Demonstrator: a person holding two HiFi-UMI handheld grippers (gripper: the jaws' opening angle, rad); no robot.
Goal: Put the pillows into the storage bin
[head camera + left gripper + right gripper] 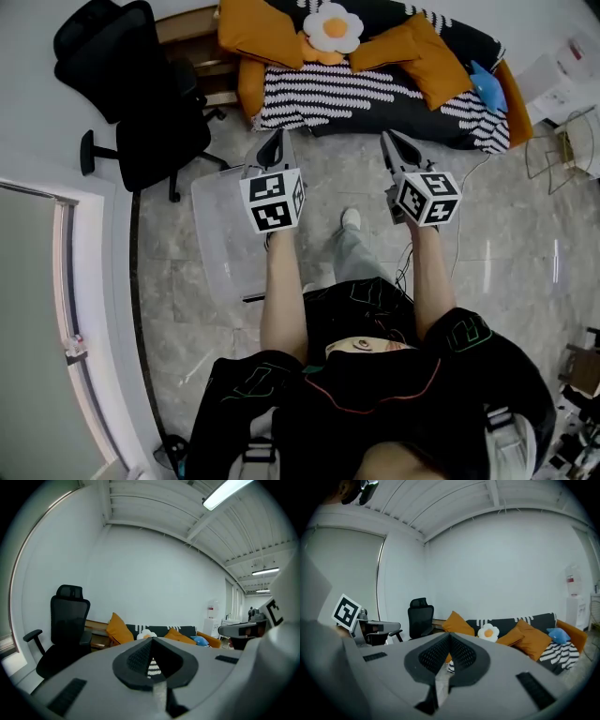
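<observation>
head view: left gripper point(277, 137) and right gripper point(386, 138), fingers pressed together, hold nothing.

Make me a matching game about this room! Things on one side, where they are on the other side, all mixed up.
Things:
1. chair
2. flower pillow
3. bin
4. blue pillow

Places:
A. on the floor in front of the sofa
B. at the sofa's right end
C. between the orange pillows
D. left of the sofa

Pairs: 1-D, 2-C, 3-A, 4-B
</observation>
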